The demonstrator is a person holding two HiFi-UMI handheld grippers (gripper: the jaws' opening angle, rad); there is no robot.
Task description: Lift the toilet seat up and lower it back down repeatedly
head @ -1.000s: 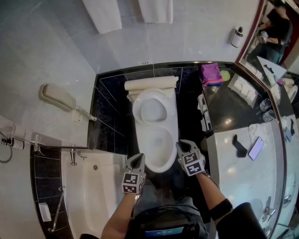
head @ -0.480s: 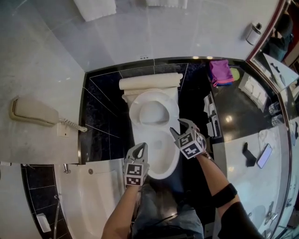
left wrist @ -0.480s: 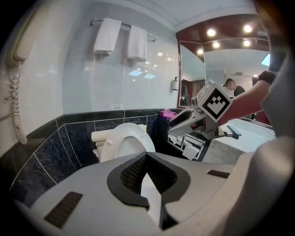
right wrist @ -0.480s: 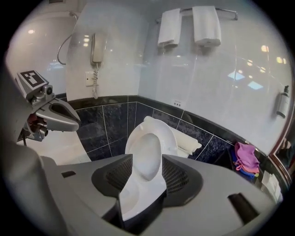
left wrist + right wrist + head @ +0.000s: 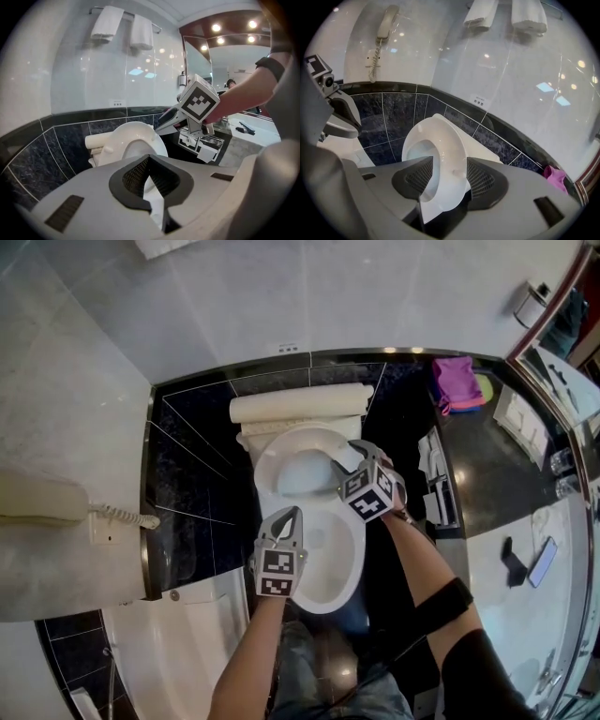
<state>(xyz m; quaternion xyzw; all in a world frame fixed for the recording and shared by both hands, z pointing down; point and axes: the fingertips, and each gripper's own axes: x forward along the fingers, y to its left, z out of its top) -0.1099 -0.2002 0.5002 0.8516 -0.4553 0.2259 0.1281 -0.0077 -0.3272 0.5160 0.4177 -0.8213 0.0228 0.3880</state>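
The white toilet seat [image 5: 270, 454] stands raised, leaning back toward the cistern [image 5: 300, 407] above the open bowl [image 5: 330, 559]. My right gripper [image 5: 349, 454] is at the seat's right rim. In the right gripper view the seat [image 5: 440, 150] has its lower edge between the two pads of that gripper [image 5: 450, 180], which has just been opening and stands open, with a gap showing at the left pad. My left gripper [image 5: 289, 515] hovers over the bowl's left side, shut and empty. In its own view that gripper [image 5: 150, 161] points at the raised seat [image 5: 136, 140].
A wall phone [image 5: 37, 498] hangs at the left and a bathtub [image 5: 178, 643] lies at the lower left. The dark counter [image 5: 487, 474] at the right carries a pink cloth [image 5: 457, 382] and a phone [image 5: 542, 562]. Towels [image 5: 483, 11] hang above.
Both grippers moved up the picture, from in front of the bowl to over the toilet. The right one reached the raised seat's right rim and its jaws opened.
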